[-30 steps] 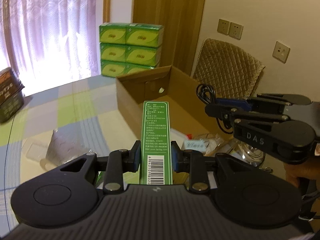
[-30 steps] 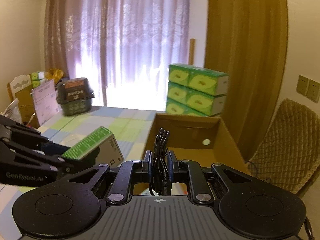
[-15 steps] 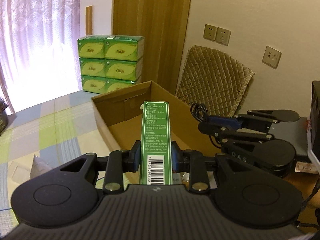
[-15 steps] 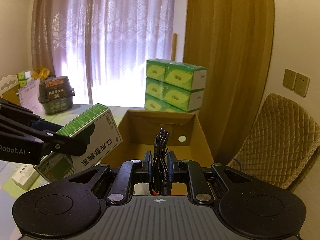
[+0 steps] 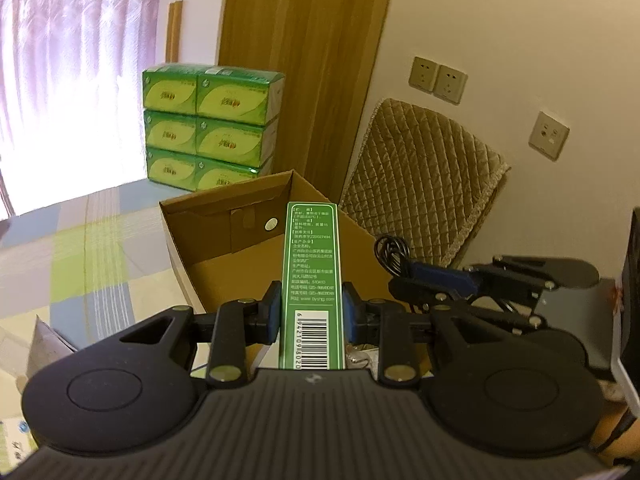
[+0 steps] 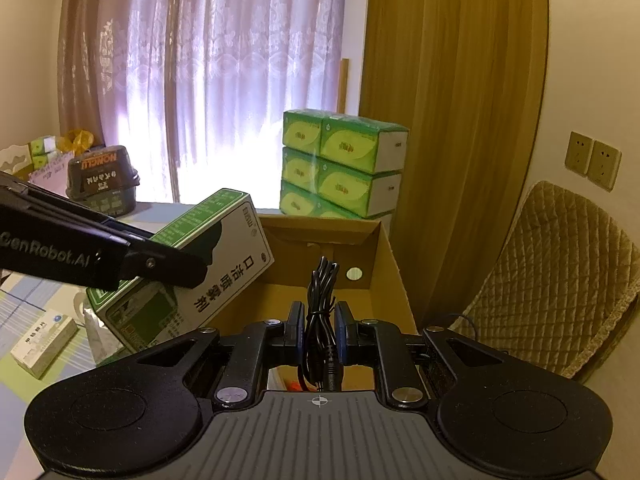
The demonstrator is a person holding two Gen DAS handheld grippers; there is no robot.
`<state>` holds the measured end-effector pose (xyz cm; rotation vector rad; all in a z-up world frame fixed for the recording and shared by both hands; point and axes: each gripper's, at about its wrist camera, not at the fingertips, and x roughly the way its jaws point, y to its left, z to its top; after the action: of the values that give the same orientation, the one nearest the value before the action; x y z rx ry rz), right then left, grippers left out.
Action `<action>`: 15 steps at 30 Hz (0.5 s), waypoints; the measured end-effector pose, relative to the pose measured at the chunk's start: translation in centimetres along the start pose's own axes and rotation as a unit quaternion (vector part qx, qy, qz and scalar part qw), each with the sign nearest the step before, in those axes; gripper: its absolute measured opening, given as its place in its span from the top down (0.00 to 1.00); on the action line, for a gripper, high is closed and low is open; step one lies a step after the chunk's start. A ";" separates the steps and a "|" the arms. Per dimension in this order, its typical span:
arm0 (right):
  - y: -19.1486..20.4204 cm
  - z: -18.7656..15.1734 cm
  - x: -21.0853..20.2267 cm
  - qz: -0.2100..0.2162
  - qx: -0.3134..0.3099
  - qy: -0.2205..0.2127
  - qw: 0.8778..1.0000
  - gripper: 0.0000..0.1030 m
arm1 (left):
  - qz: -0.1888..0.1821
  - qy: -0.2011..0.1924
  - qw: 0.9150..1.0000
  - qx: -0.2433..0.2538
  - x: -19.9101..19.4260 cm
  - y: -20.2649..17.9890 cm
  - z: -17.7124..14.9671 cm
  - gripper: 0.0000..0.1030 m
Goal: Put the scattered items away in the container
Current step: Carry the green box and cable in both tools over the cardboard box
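**A:** Left wrist view: what are you holding?

**B:** Your left gripper (image 5: 311, 312) is clamped on a green box (image 5: 312, 280), barcode toward the camera, raised over the near edge of the open cardboard box (image 5: 176, 232). To the right, your right gripper (image 5: 404, 276) pinches a coiled black cable (image 5: 390, 254) above the same carton's right wall.

**A:** And the right wrist view?

**B:** Your right gripper (image 6: 319, 330) is closed on the black cable (image 6: 320, 312), bundle upright, over the cardboard box (image 6: 394, 280). The green box (image 6: 208, 276), tilted, sits in the left gripper's black fingers (image 6: 160, 264) at the carton's left edge. A small white packet (image 6: 42, 342) lies on the checked tablecloth (image 6: 24, 304); stacked green tissue packs (image 6: 340, 168) stand behind.
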<state>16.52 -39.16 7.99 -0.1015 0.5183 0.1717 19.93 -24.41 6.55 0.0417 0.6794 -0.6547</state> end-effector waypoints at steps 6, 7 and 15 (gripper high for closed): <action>-0.5 -0.4 0.7 -0.001 0.001 0.007 1.000 0.83 | 0.003 0.012 1.000 -0.027 1.6 1.0 -0.6 0.76; -0.5 -0.5 0.8 -0.001 0.001 0.009 1.000 0.83 | 0.003 0.015 0.999 -0.030 1.8 1.1 -0.7 0.76; -0.7 -0.7 1.4 0.001 0.000 0.012 1.000 0.83 | -0.002 0.025 0.998 -0.054 3.2 1.7 -1.0 0.76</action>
<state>17.52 -39.76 6.73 -0.1032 0.5433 0.1727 22.17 -24.56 3.56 -0.0428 0.7622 -0.6213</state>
